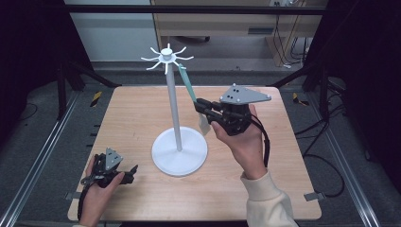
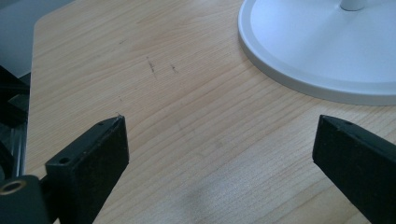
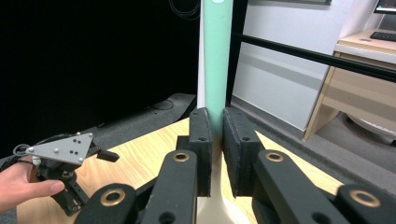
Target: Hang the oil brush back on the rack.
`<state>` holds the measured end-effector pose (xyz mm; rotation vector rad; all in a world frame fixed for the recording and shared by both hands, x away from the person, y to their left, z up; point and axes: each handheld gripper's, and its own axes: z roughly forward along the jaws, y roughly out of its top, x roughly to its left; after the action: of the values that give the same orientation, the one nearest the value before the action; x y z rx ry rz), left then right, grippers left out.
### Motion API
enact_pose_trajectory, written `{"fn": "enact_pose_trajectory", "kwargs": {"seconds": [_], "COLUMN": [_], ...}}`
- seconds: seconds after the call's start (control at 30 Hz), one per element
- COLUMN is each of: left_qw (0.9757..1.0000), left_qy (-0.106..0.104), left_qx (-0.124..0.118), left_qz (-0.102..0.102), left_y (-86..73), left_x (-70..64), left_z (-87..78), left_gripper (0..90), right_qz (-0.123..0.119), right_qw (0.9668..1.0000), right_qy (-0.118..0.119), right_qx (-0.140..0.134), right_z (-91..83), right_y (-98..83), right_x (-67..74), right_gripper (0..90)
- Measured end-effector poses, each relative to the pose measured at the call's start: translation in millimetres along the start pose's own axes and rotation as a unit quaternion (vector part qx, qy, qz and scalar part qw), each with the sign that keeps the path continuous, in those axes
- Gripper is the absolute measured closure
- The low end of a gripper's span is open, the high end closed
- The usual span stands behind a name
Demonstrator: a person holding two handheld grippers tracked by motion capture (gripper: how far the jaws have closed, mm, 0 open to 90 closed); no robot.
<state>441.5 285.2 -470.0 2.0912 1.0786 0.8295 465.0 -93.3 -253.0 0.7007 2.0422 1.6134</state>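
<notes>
The wooden table (image 1: 142, 113) carries a tall white rack (image 1: 172, 101), a round base and thin pole topped by a ring of curved hooks. The work in hand looks like hanging a green-handled spatula (image 1: 188, 84) on 1 of those hooks. The spatula's top end sits right at the hook ring, on the side facing the right hand, while its pale blade hangs lower, beside the pole and above the base. Whether the handle's hole is already over a hook is too small to tell, so the hanging seems nearly done: what is left, by my reading, is to seat it and let go.

The right tongs (image 1: 202, 107) are closed tight on the spatula's handle (image 3: 215, 60), the 2 black pads pressing it from both sides, with the handle rising straight up between them.

The left tongs (image 2: 219, 140) rest low at the table's near corner, jaws wide apart, holding nothing, with bare wood between them and the rack's base (image 2: 322, 51) just ahead.
</notes>
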Motion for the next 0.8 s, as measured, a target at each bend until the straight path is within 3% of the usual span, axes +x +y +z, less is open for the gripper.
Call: {"fn": "enact_pose_trajectory", "kwargs": {"seconds": [0.8], "left_qw": [1.0], "left_qy": [-0.001], "left_qx": [-0.001], "left_qz": [0.0], "left_y": [-0.1], "left_x": [0.5], "left_z": [-0.3], "left_gripper": [3.4], "right_qz": [-0.005], "right_qw": [1.0], "right_qy": [0.001], "right_qx": [0.005], "right_z": [13.3], "right_y": [-3.0], "right_x": [1.2], "right_gripper": [83.7]}}
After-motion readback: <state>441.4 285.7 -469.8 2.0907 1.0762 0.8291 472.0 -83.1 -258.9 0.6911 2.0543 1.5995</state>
